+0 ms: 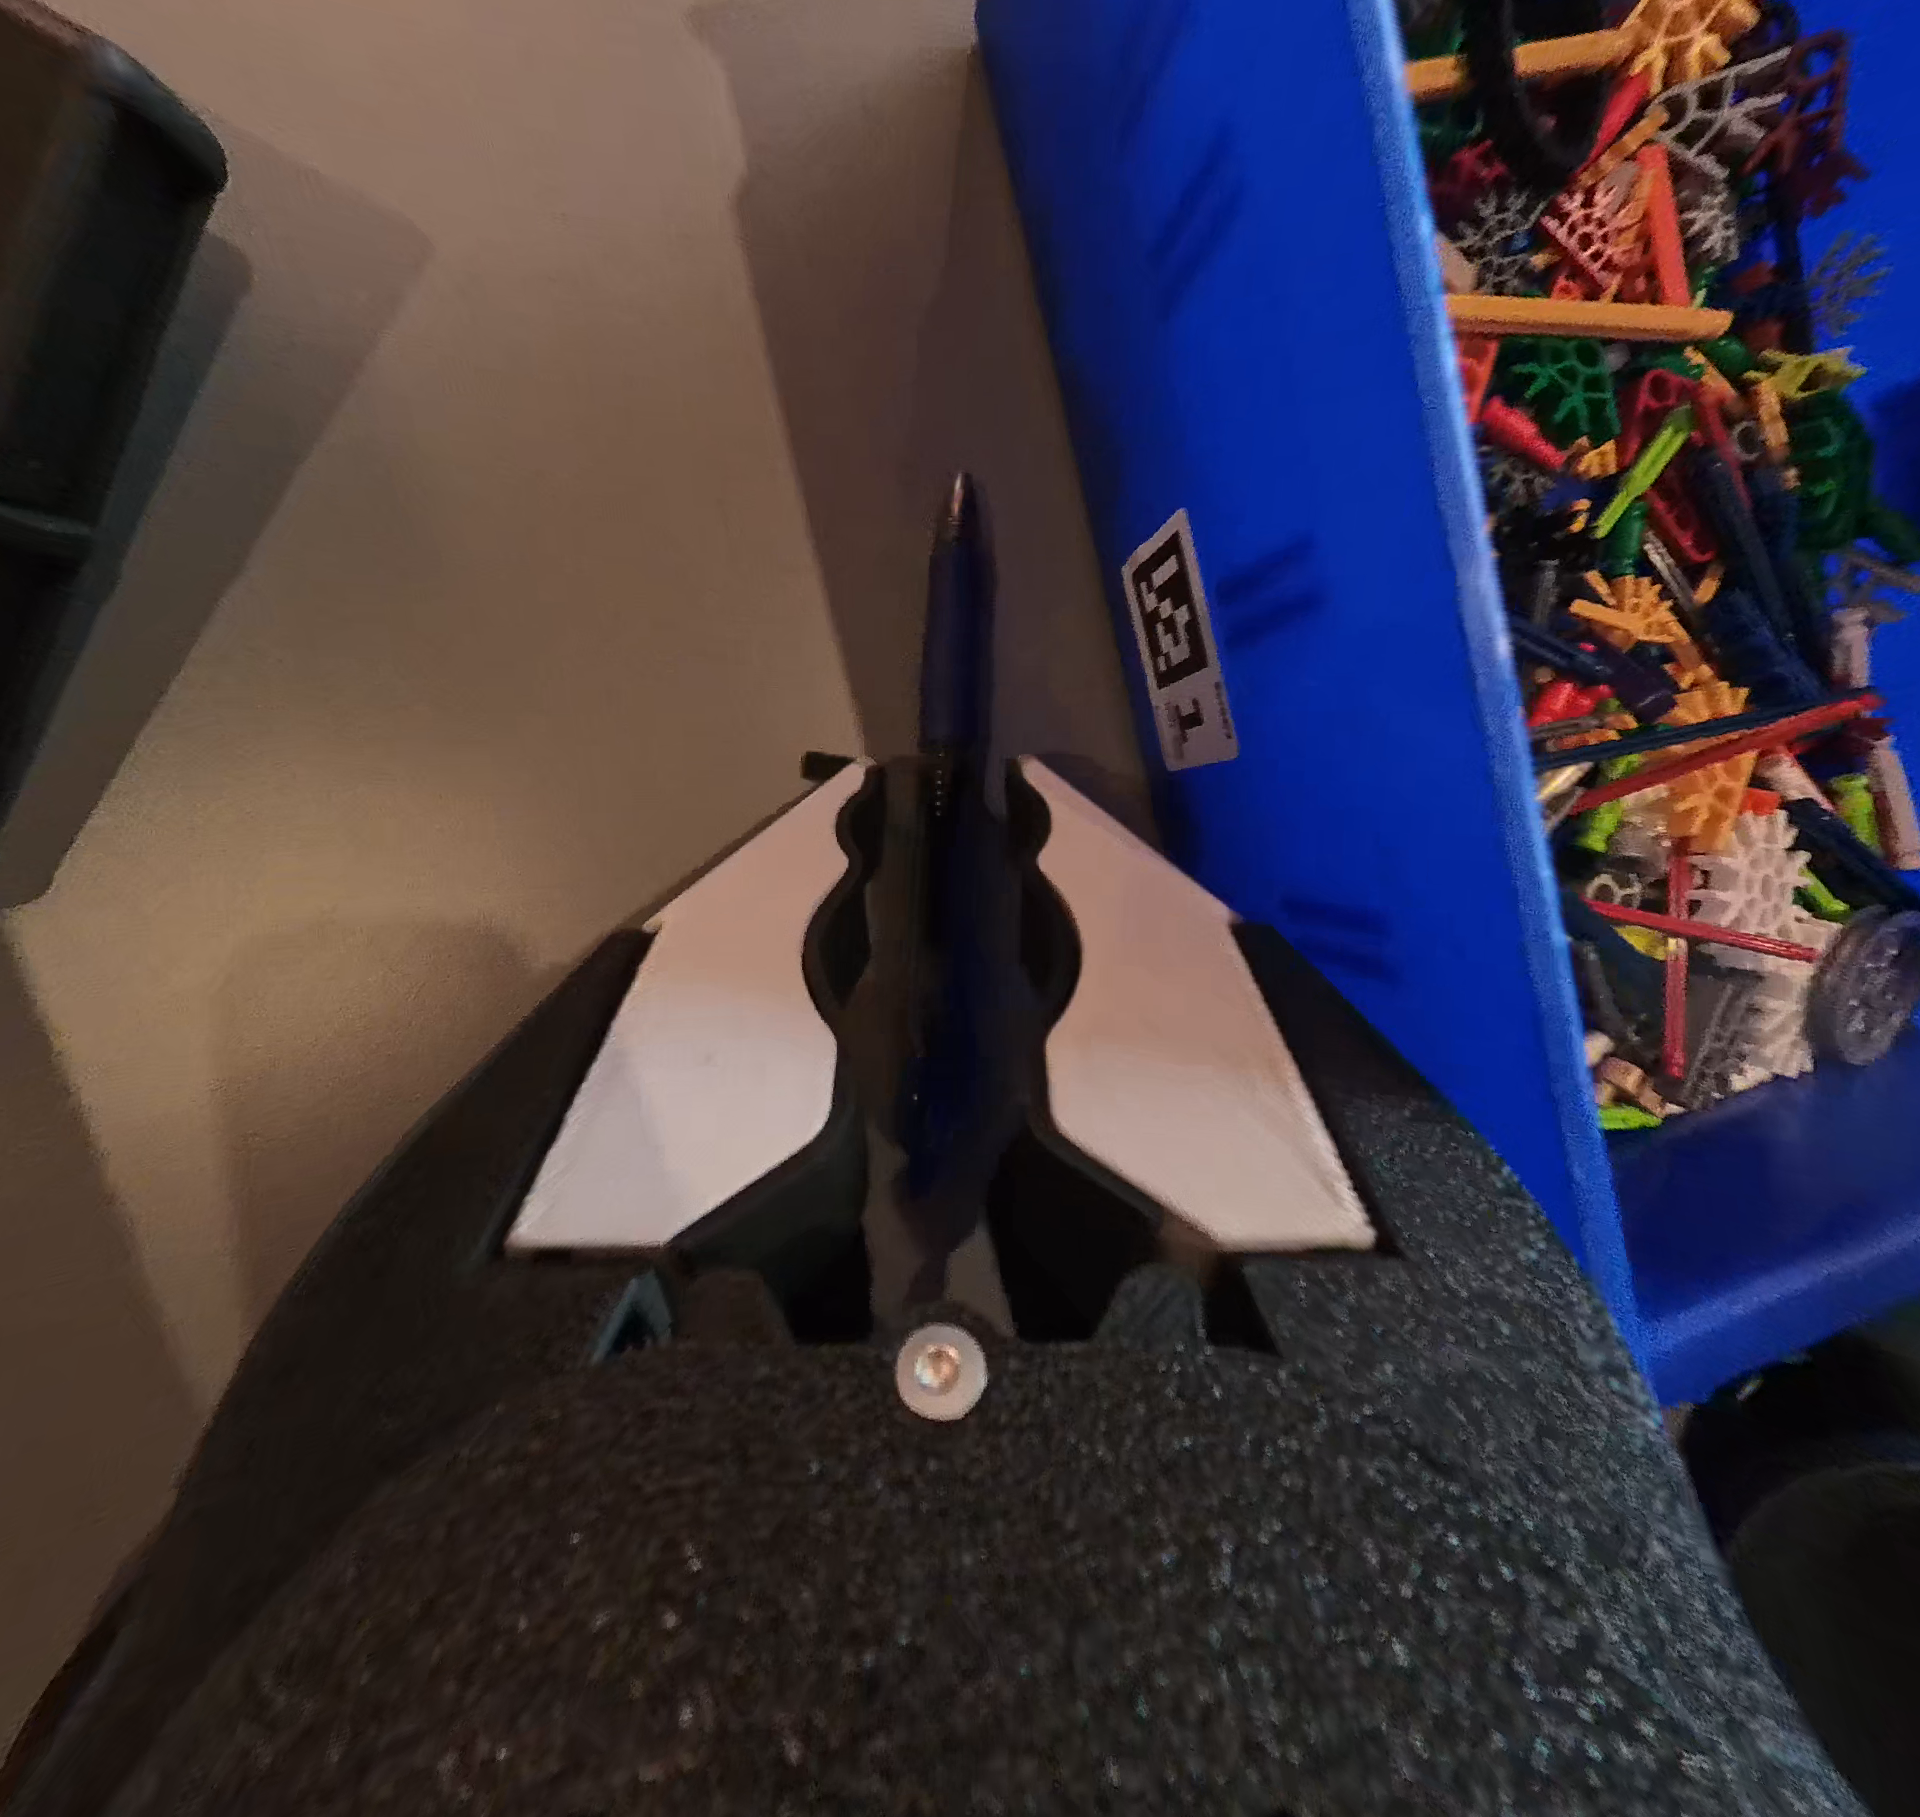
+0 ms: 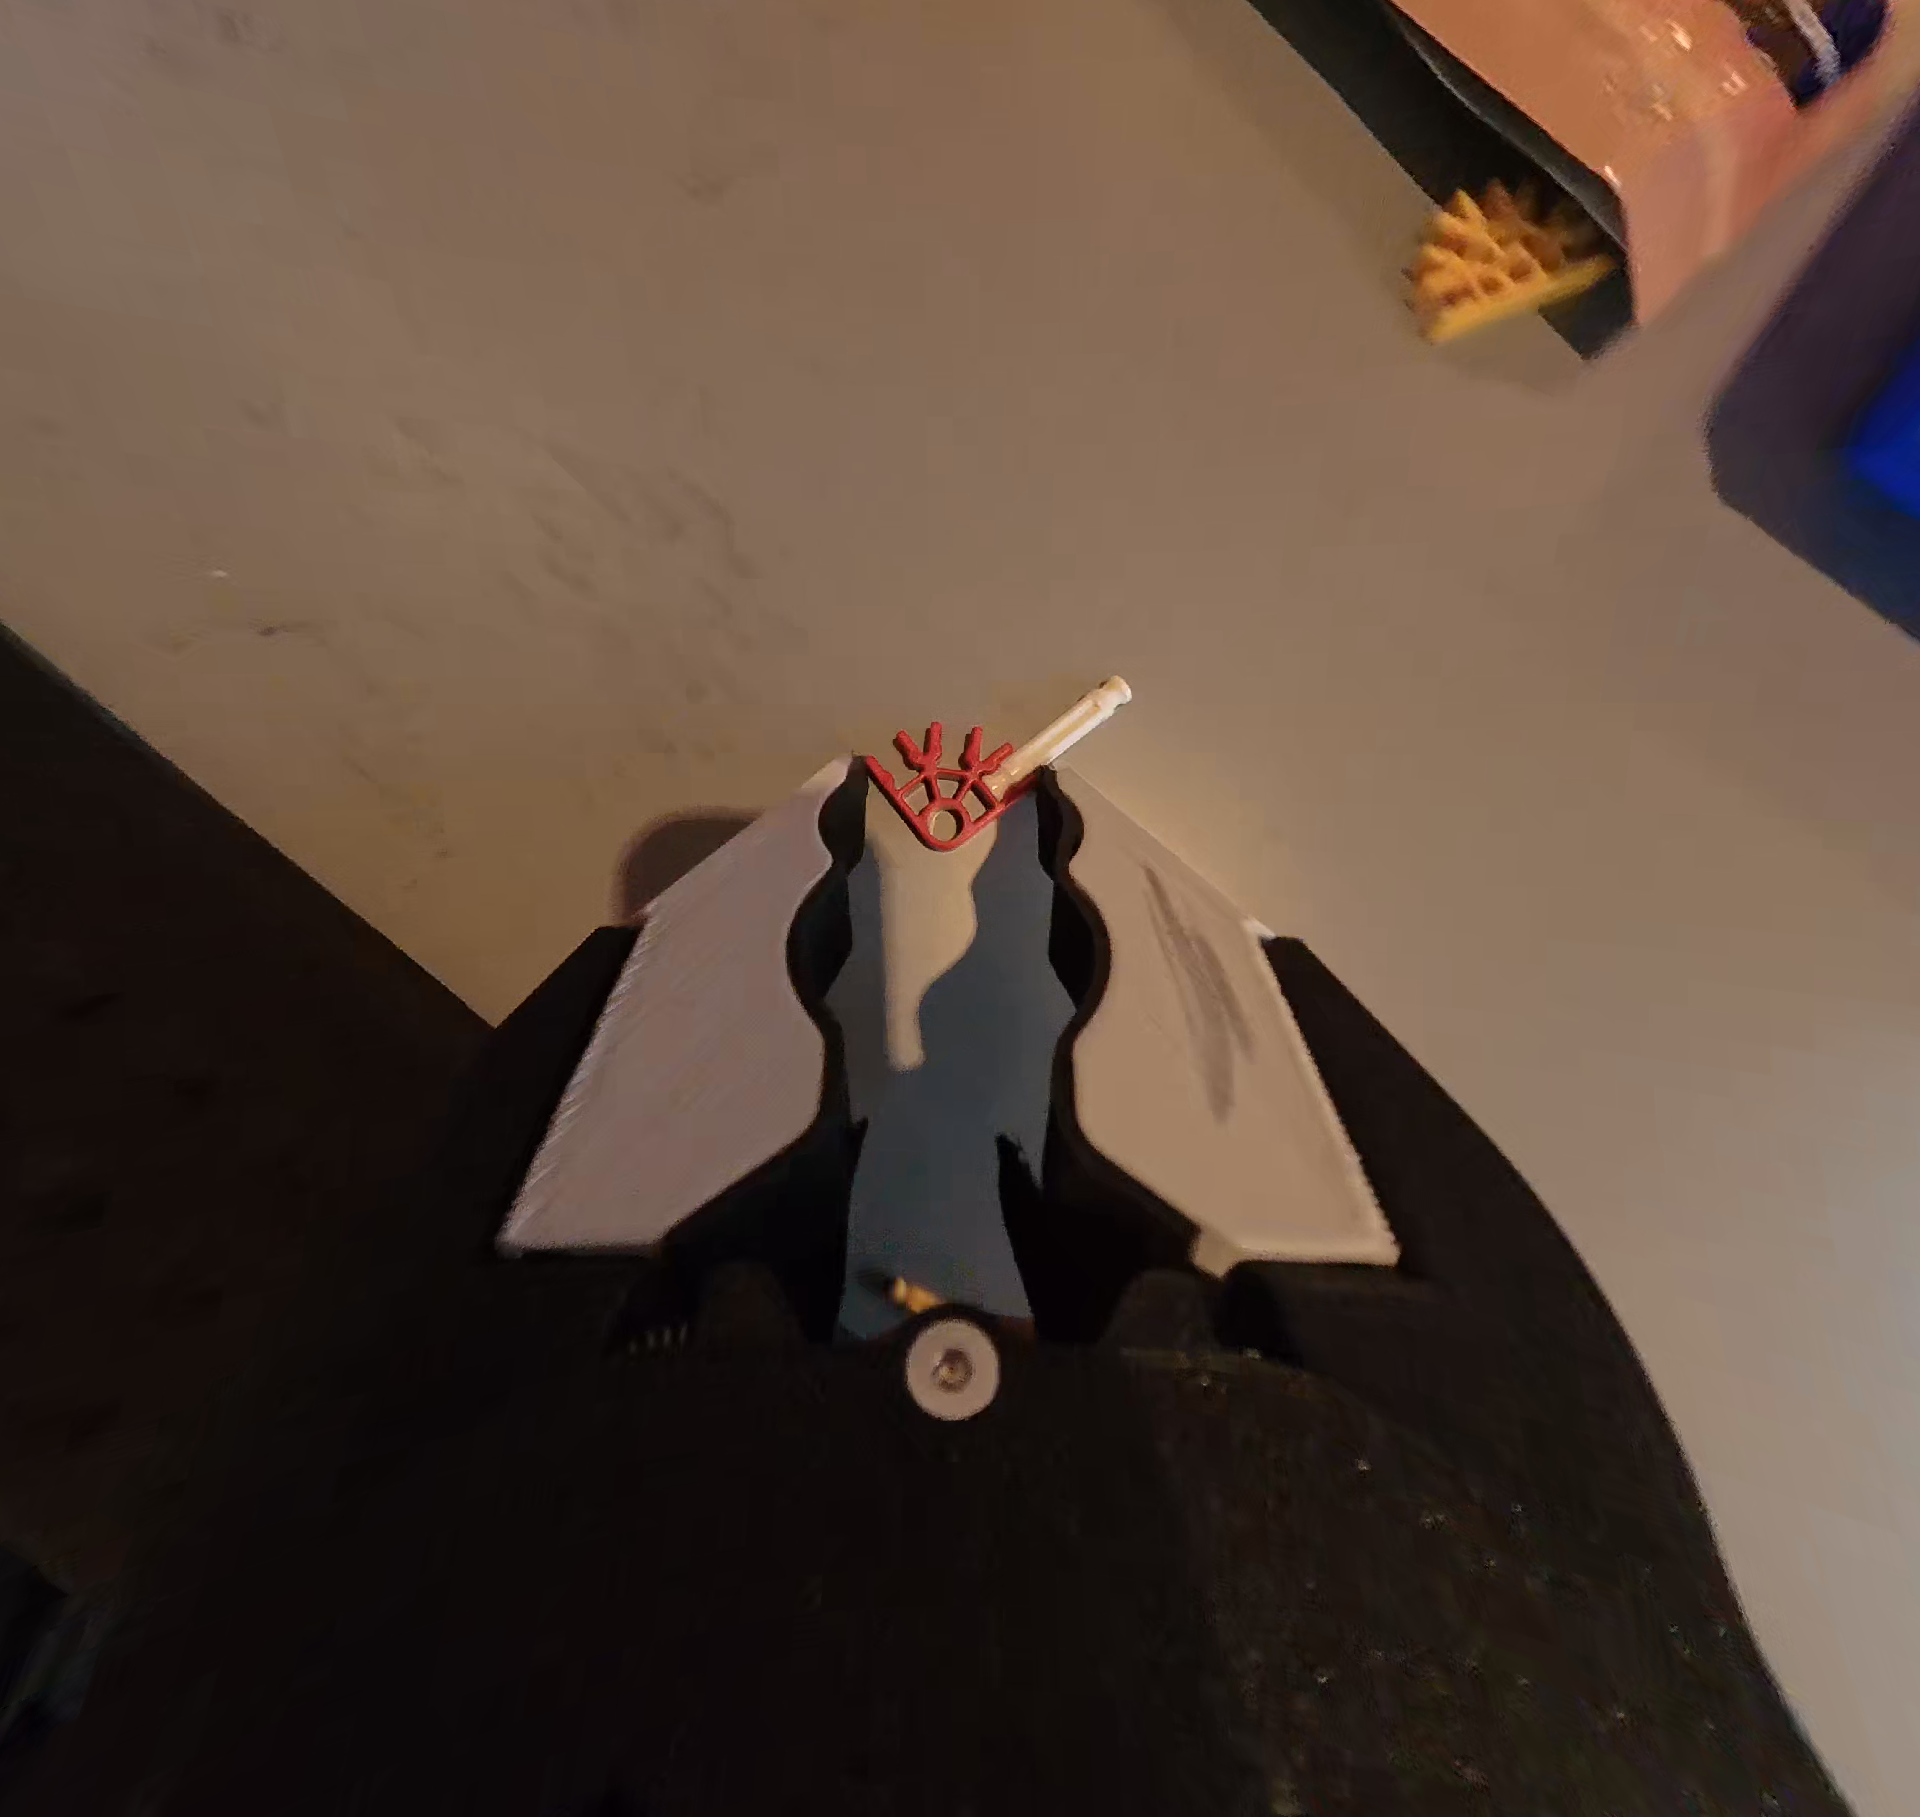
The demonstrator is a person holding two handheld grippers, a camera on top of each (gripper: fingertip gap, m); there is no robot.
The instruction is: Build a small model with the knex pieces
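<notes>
Rod (image 1: 954,645), dark blue and thin, stood pinched between the two fingers of the left gripper (image 1: 943,780), its tip jutting forward past the fingertips. The fingers were drawn in close on it, with only the rod's width between them. Just to the right of that gripper rose the wall of a blue bin (image 1: 1226,333), bearing a white sticker (image 1: 1181,640) with a black pattern. The bin was heaped with mixed toy parts (image 1: 1683,479): rods, toothed connectors and wheels in yellow, green, red, white and black. A dark container (image 1: 94,333) sat at the left edge, well apart. The beige surface (image 1: 499,479) lay beneath.

The right gripper (image 2: 951,780) had its fingers nearly closed on a red connector (image 2: 940,791), held at the fingertips by its two outer edges. A white rod (image 2: 1070,723) was plugged into the connector and pointed up and to the right. The pair hung above the pale surface (image 2: 623,313). A yellow connector (image 2: 1496,255) lay far off at the upper right, tucked against a tan box (image 2: 1621,74); a blue object (image 2: 1829,458) was beside it, too blurred to identify.
</notes>
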